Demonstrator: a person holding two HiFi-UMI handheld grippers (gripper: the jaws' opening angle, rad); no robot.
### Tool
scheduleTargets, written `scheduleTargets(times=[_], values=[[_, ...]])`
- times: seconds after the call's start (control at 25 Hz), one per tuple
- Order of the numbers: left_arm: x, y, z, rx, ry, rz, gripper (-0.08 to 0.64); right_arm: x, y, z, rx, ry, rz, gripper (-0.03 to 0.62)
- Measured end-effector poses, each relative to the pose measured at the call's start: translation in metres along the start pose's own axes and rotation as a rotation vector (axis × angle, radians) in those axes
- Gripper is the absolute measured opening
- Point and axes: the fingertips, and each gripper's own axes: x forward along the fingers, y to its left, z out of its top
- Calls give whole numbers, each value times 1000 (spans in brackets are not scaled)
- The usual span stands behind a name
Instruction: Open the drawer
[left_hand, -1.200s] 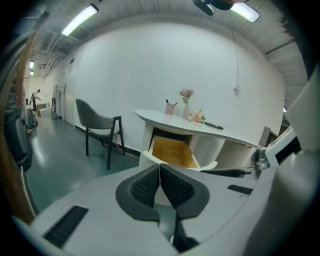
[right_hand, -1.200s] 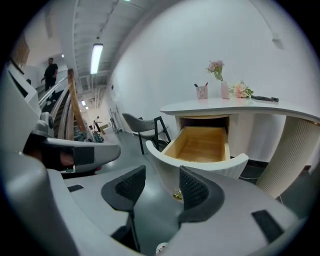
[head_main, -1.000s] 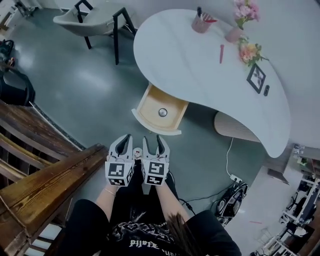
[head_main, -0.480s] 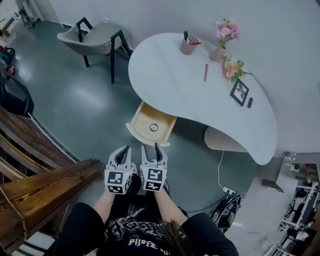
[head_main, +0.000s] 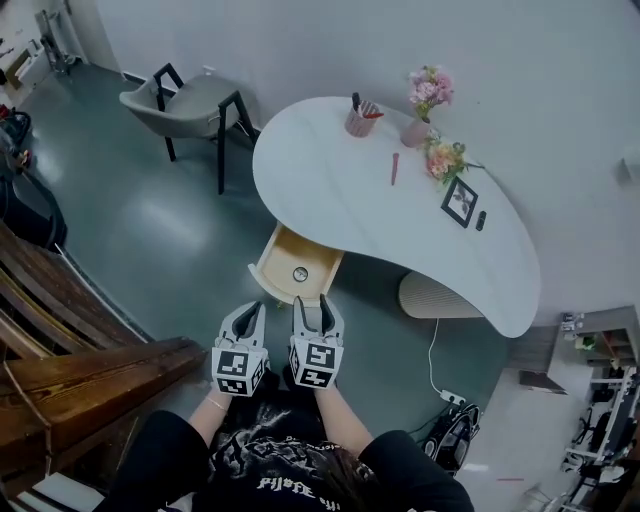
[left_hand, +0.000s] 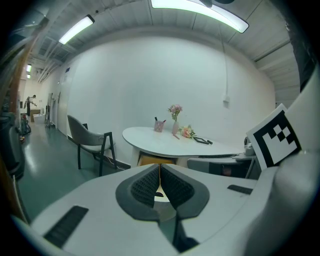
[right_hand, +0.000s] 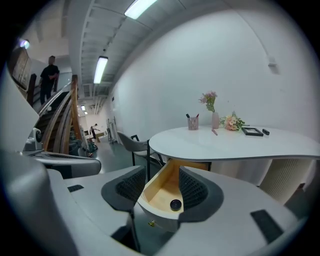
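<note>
From the head view, the open drawer (head_main: 283, 265) sticks out from under the white table (head_main: 330, 190), just ahead of the left gripper (head_main: 247, 318) and right gripper (head_main: 312, 314). Bare floor (head_main: 150, 230) lies to its left. In the left gripper view, the left gripper (left_hand: 160, 169) is pinched together on nothing, and the drawer (left_hand: 150, 160) sits beyond its tips. In the right gripper view, the right gripper (right_hand: 161, 176) has its jaws apart. The drawer (right_hand: 159, 192) shows between them, with a small black round thing (right_hand: 175, 204) inside.

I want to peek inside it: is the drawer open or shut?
Open. The drawer sticks out from under the table; its wooden inside shows, with a small round thing in it.
</note>
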Motion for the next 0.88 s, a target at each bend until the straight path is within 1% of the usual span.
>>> scheduleTargets(times=[0.16, 0.32, 0.68, 0.76, 0.88], values=[[-3, -1, 8, 1, -13, 3, 25, -8, -4, 5, -13, -11, -1, 230], [-4, -4, 15, 4, -27, 7, 25, -14, -15, 10, 16, -36, -4, 230], [-3, -12, 30, 27, -60, -12, 25, -20, -21, 28, -14, -83, -15, 221], [-3, -12, 30, 30, -64, -16, 25, -22, -21, 28, -17, -88, -13, 205], [0, -12, 33, 36, -71, -22, 25, -24, -25, 29, -12, -92, -19, 153]])
